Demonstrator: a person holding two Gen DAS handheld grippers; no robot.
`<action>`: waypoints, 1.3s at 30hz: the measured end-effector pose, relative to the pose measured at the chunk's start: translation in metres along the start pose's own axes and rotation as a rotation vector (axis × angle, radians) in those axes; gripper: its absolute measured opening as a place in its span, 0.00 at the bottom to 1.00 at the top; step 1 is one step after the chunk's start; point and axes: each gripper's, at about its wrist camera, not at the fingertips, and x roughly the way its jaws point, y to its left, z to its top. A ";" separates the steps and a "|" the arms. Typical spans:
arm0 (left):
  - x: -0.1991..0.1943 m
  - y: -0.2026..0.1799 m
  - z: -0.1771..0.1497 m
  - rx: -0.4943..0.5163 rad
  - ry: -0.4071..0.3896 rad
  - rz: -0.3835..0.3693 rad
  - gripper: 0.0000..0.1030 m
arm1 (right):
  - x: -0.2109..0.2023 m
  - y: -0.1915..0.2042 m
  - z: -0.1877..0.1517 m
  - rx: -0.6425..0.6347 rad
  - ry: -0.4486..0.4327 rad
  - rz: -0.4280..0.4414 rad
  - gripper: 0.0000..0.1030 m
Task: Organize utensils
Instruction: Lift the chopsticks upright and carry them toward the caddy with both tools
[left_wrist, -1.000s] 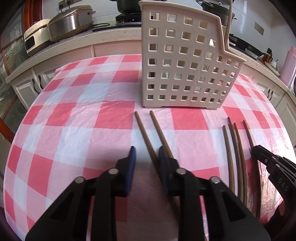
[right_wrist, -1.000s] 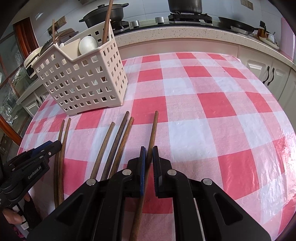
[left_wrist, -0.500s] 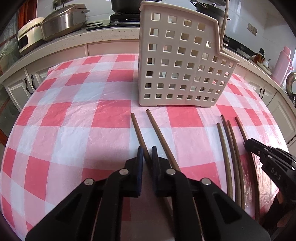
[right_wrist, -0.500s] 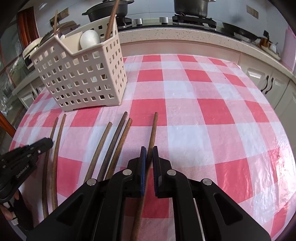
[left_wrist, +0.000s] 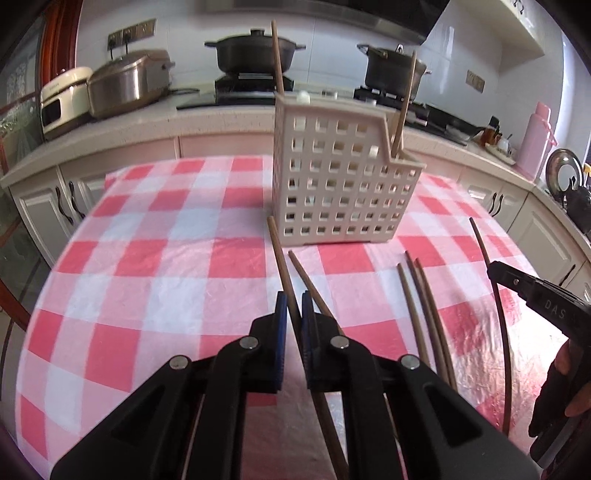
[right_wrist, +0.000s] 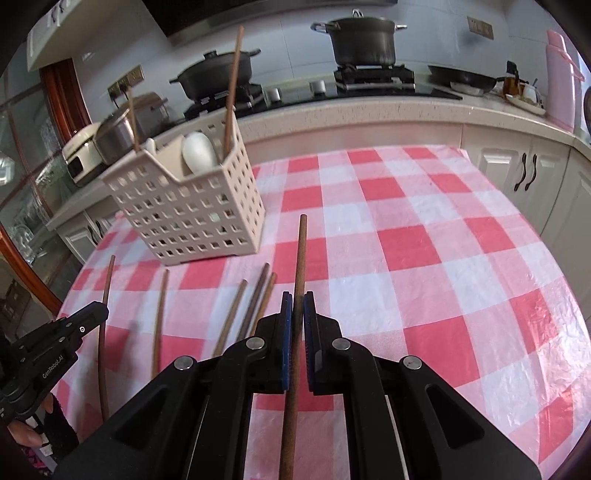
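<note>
While each of your grippers is clamped on one brown chopstick, the rest of the sticks lie loose on the red-and-white checked tablecloth. Your left gripper has its blue pads pressed shut on a chopstick whose far tip points at the near bottom corner of the slotted utensil basket; a second chopstick lies just beside it on the cloth, running under the right-hand finger. Your right gripper is likewise closed tight on a single chopstick, which juts forward over the cloth with its tip clear of the basket. Three more chopsticks lie close together near the middle of the table's near edge, between your two grippers. The basket stands upright toward the far edge of the table, nearer the counter side, and holds two upright chopsticks and a white spoon. On the counter behind sit pots on a hob.
</note>
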 end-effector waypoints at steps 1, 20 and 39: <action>-0.004 0.000 0.000 -0.001 -0.007 -0.002 0.08 | -0.005 0.001 0.000 0.001 -0.008 0.002 0.06; -0.090 0.006 -0.001 0.006 -0.167 0.011 0.07 | -0.089 0.037 0.000 -0.096 -0.187 0.016 0.06; -0.138 -0.002 -0.005 0.042 -0.281 0.021 0.06 | -0.131 0.049 -0.003 -0.129 -0.284 0.028 0.06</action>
